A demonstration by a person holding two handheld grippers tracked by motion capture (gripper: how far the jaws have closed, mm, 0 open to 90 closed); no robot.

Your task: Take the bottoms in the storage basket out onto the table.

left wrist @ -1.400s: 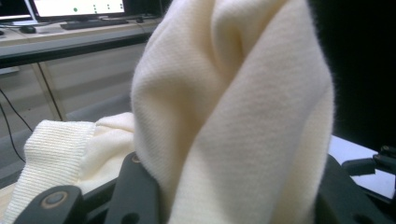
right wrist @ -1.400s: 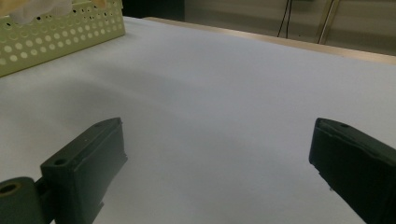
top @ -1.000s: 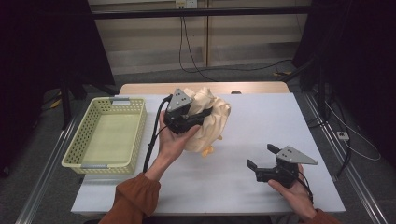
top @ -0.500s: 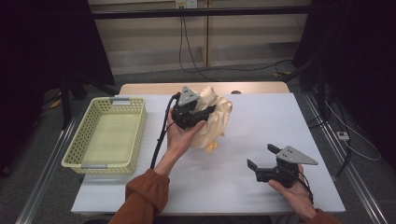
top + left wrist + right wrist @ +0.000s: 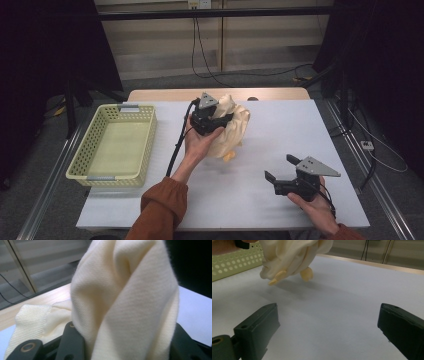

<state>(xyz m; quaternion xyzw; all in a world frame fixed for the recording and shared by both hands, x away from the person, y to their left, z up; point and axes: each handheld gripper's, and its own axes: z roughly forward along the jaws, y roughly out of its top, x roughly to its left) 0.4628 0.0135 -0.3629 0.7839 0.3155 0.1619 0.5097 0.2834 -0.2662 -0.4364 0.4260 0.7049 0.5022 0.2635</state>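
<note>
left tongs (image 5: pixel 220 119) clamp bunched cream knit cloth (image 5: pixel 235 125) above white bench (image 5: pixel 280 130); right tongs (image 5: pixel 281 172) gape idle. next: carry to yellow mesh basket (image 5: pixel 85 150).

Left tool (image 5: pixel 216 120) is raised with jaws clamped, while the right tool (image 5: pixel 280 172) rests low, jaws spread.

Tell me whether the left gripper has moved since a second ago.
Yes. The left gripper, shut on the cream garment, has shifted right, away from the yellow basket.

A lab recording bay: black curtains (image 5: pixel 45 60), trailing floor cables (image 5: pixel 235 72), white worktable (image 5: pixel 280 130).
</note>
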